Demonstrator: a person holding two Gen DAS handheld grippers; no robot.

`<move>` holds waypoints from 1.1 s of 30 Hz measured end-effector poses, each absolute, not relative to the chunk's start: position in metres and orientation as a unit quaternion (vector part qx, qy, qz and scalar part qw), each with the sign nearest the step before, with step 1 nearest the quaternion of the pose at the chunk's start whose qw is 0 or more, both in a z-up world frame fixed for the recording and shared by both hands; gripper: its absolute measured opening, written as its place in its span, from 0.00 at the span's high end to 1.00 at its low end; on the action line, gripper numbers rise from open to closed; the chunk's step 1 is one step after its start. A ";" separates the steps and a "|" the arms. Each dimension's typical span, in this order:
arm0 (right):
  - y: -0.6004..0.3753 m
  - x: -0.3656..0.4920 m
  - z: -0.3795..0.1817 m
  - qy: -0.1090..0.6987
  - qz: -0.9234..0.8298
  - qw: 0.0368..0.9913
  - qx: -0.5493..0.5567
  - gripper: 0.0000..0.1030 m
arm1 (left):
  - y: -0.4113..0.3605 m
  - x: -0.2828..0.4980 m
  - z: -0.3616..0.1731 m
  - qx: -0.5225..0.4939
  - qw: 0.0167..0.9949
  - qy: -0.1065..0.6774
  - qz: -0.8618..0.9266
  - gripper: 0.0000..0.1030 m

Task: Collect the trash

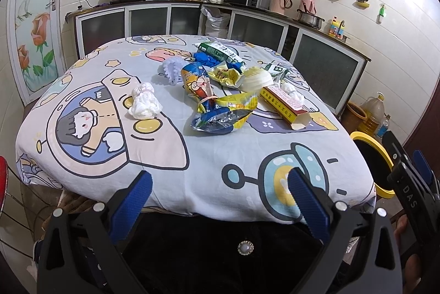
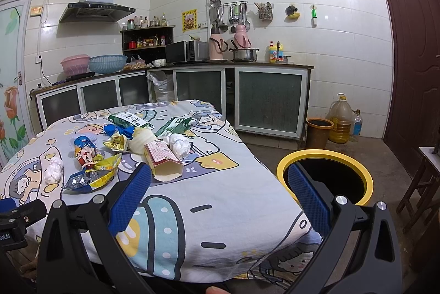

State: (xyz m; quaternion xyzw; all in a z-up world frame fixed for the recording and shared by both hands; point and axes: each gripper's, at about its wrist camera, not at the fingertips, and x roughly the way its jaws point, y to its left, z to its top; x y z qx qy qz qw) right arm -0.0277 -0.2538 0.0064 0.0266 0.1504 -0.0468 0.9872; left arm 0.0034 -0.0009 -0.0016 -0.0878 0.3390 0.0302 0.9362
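Left hand-held gripper (image 1: pixel 220 184) wide apart, empty, right hand-held gripper (image 2: pixel 218 178) likewise

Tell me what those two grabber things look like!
Both look alike. The left gripper has two fingers with bumpy blue pads on black frames shaped like triangles with holes, joined by shiny silver bolts. The right gripper has the same blue textured fingers and black frames. Seen from the left camera, its black body carries white letters, "DAS". No cables show.

Perhaps five wrappers (image 1: pixel 224 112), three tissue wads (image 1: pixel 144 101), one carton (image 1: pixel 286 107), one bin (image 2: pixel 326 175).
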 end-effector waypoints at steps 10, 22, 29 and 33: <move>-0.254 -0.028 0.006 0.151 -0.047 0.987 0.027 0.07 | 0.000 0.003 -0.001 -0.088 0.936 0.339 0.031 0.08; -0.262 -0.028 0.008 0.149 -0.053 0.987 0.029 0.07 | 0.000 0.003 -0.002 -0.087 0.935 0.343 0.033 0.08; -0.262 -0.027 0.013 0.156 -0.074 0.984 0.035 0.07 | 0.015 0.001 -0.008 -0.139 0.925 0.354 0.003 0.08; -0.263 -0.032 0.019 0.145 -0.089 0.985 0.032 0.07 | 0.022 -0.007 -0.007 -0.151 0.926 0.345 0.014 0.08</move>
